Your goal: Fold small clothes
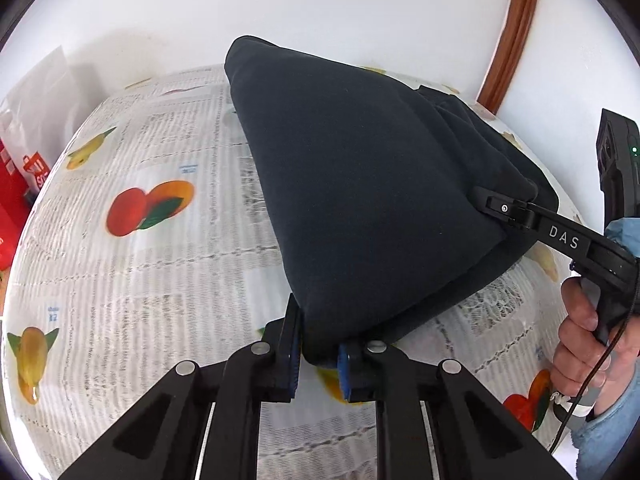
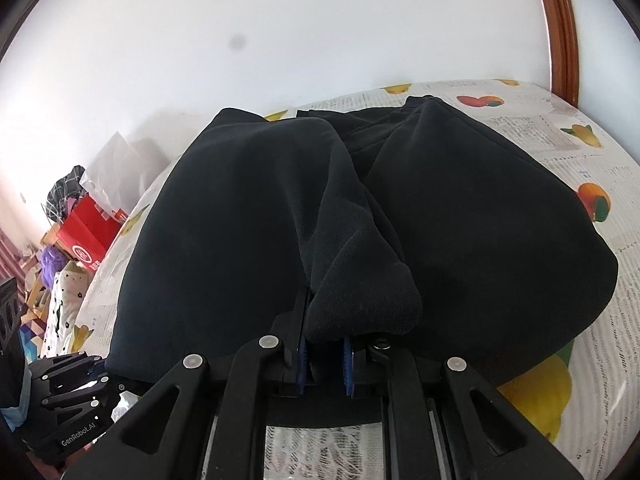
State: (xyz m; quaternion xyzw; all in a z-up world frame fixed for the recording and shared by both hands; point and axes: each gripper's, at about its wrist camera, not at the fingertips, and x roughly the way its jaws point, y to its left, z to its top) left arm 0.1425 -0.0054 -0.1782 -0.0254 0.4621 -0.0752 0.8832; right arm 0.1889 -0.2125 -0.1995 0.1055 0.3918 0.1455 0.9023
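left gripper (image 1: 319, 360) clenched on dark garment (image 1: 360, 184) corner | right gripper (image 2: 325, 360) grasping its cuff (bunched)

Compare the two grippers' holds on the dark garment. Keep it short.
The left gripper pinches a plain, smooth corner of the dark garment; the right gripper pinches a bunched, cuff-like end. The left gripper's cloth is lifted off the tablecloth; the right gripper's bulges over its fingers. Both are shut on the garment.
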